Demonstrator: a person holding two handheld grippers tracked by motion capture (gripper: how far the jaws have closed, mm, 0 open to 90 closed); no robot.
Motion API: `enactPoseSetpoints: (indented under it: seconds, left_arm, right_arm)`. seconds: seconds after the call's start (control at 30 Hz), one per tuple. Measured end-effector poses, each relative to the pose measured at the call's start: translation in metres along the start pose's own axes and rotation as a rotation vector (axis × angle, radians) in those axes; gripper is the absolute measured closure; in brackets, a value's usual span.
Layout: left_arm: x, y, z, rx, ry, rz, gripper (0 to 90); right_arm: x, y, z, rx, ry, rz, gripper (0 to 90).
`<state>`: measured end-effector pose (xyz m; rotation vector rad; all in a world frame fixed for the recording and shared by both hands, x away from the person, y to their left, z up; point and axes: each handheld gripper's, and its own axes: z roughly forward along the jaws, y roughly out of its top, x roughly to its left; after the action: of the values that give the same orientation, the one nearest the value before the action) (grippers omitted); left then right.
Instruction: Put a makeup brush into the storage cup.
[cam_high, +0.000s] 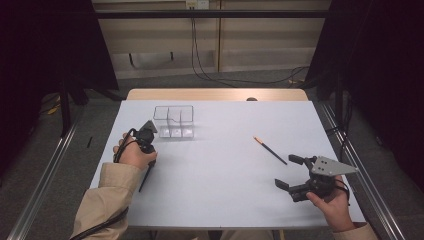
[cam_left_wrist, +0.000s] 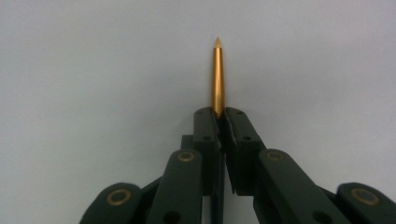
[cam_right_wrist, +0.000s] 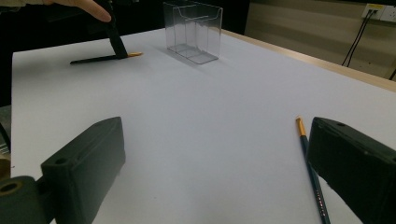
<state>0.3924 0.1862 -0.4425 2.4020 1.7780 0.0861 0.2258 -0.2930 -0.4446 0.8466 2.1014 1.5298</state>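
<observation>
My left gripper (cam_left_wrist: 219, 115) is shut on a black pencil (cam_left_wrist: 217, 79) whose gold pointed end sticks out past the jaws. In the high view that gripper (cam_high: 150, 159) points down at the table's left, and the pencil (cam_high: 144, 179) slants toward the front edge. A second black pencil (cam_high: 270, 150) with a gold end lies right of centre. My right gripper (cam_high: 285, 171) stands open just in front of it, nothing between its fingers. In the right gripper view this pencil (cam_right_wrist: 310, 172) lies beside the right jaw.
A clear plastic holder (cam_high: 173, 121) with compartments stands at the back left of the white table (cam_high: 225, 175), close behind the left hand. It also rises at the far side in the right gripper view (cam_right_wrist: 194, 30). Cables run over the floor beyond the table.
</observation>
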Motion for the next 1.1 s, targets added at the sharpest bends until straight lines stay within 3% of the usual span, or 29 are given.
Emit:
enactPoseSetpoints:
  seconds: [0.63, 0.8, 1.1]
  left_arm:
    - [0.001, 0.001, 0.002, 0.009, -0.006, 0.003, 83.9]
    - [0.009, -0.001, 0.000, -0.004, -0.062, -0.021, 84.2]
    - [0.017, -0.004, -0.004, -0.046, -0.110, -0.038, 84.2]
  right_arm:
    - [0.001, 0.000, 0.000, 0.001, 0.000, -0.004, 4.1]
    - [0.000, -0.001, 0.000, 0.005, -0.003, 0.000, 4.1]
    - [-0.001, -0.001, 0.001, 0.002, 0.002, 0.002, 4.1]
